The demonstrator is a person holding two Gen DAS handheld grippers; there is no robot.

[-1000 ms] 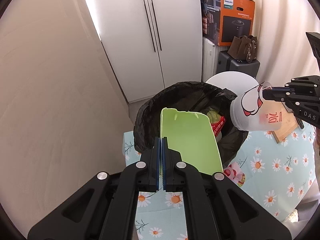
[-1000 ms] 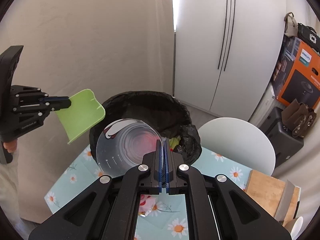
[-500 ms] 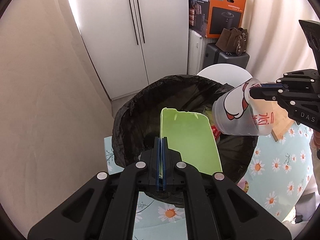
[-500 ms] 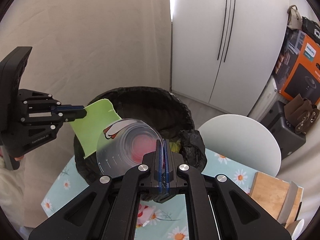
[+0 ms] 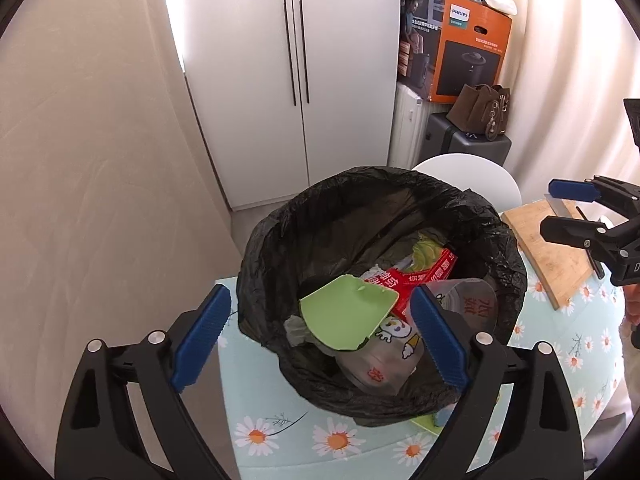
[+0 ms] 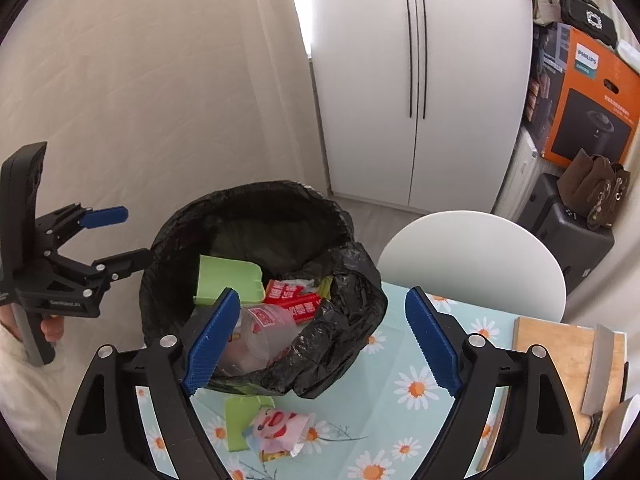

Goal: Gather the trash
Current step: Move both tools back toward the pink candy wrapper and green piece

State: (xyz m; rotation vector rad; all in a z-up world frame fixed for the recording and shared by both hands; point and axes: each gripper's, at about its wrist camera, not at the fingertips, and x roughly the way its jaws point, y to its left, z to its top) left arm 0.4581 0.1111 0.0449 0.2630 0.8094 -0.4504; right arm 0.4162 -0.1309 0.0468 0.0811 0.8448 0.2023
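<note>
A bin lined with a black bag (image 5: 280,240) stands on the daisy tablecloth. Inside it lie a green plastic lid (image 5: 344,316), a clear printed cup (image 5: 464,304) and a red wrapper (image 5: 416,276). My left gripper (image 5: 319,294) hangs over the bin, its jaws opening, with nothing gripped between them. My right gripper (image 6: 323,294) is above the bin's near rim, its jaws also opening and empty. The right wrist view shows the green lid (image 6: 224,276), the cup (image 6: 264,332) and the left gripper (image 6: 130,236) at the far left. The right gripper (image 5: 550,210) shows at the right edge.
On the cloth in front of the bin (image 6: 352,280) lie a pink snack wrapper (image 6: 276,432) and a green scrap (image 6: 240,420). A wooden cutting board (image 6: 560,344) with a cleaver (image 6: 600,368) sits at the right. A white chair (image 6: 472,256) stands behind the table.
Both grippers went from shut to wide open. The green lid left the left gripper and the cup left the right gripper; both now lie in the bin. Both grippers came down closer to the bin.
</note>
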